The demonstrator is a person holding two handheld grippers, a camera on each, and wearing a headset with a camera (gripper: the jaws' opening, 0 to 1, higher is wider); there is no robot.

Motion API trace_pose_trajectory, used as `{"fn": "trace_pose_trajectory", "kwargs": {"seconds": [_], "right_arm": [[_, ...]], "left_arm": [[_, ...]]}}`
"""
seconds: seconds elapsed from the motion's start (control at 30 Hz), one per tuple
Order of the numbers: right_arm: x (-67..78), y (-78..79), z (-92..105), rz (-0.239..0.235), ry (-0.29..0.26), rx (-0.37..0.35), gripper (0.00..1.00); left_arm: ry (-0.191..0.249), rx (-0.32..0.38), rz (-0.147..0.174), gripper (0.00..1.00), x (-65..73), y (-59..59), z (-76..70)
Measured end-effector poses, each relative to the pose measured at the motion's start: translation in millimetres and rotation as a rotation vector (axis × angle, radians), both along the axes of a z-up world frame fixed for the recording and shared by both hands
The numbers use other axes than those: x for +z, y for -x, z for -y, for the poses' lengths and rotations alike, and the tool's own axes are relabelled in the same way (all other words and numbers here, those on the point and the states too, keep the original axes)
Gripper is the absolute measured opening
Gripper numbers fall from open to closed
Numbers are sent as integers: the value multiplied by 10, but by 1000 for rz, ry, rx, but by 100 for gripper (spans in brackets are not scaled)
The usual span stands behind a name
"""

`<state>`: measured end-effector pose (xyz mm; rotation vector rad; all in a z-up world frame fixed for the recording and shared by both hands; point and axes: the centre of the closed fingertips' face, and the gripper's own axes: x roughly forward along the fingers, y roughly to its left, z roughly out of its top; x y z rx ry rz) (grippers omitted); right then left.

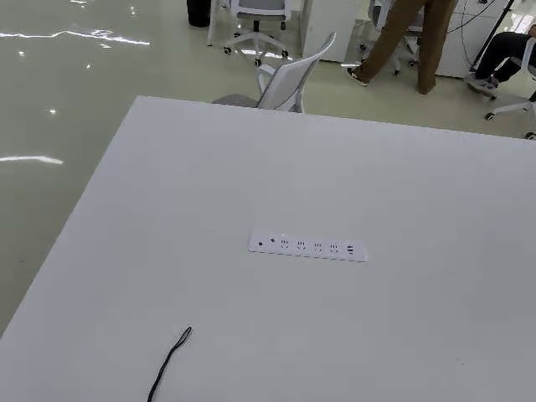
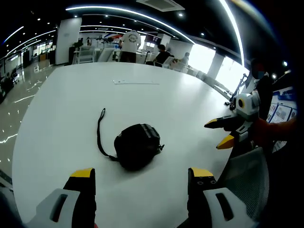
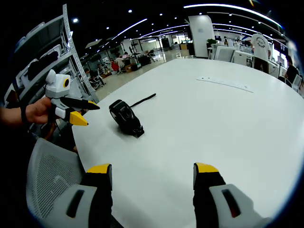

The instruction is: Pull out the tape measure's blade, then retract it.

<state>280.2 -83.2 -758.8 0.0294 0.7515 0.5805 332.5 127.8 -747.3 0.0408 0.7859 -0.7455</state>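
Left gripper view puts the tape measure [image 2: 137, 146] on the desk [image 2: 142, 95] between both grippers, untouched. The left gripper [image 2: 141, 173] and right gripper [image 3: 153, 168] spread their fingers [image 2: 83, 175] wide, seemingly poised to flank and grasp it.

Bright, even indoor light throughout. In the head view the white bench [image 1: 335, 335] is sharp and almost shadowless, while the glossy floor [image 1: 67, 84] at far left carries white streaks of glare. The 2 gripper views bend strongly towards their edges. In them, ceiling light strips [image 2: 118, 9] curve overhead and the windows [image 2: 223, 71] at far right blow out. The black tape measure [image 2: 137, 146] reads as a dark mass with a faint, soft shadow. The far room looks slightly soft.
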Motion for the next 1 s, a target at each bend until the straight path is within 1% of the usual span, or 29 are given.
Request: {"fn": "trace_pose_trajectory", "kwargs": {"seconds": [0.3,0.5,0.57,0.7,0.73,0.8,0.87,1.0], "right_arm": [[-28,36,-15,-14,-3,11,68],[-59,27,-85,-22,3,41,67],[-62,3,-110,-22,0,50,67],[-76,-57,-171,-23,-1,72,66],[-79,-82,-194,-22,-1,80,66],[-87,-133,-236,-19,-6,95,66],[-95,-186,-289,-17,-8,116,65],[-98,-285,-371,-9,-5,158,63]], "left_arm": [[-8,-12,-3,76,-11,-3,13],[-16,-34,-1,76,-1,-36,89],[-15,-41,0,76,6,-57,97],[-24,-62,4,76,13,-106,152],[-28,-74,8,76,22,-126,175],[-40,-100,19,76,48,-164,223],[-70,-136,32,76,48,-209,247],[-94,-180,41,76,34,-303,294]]}}
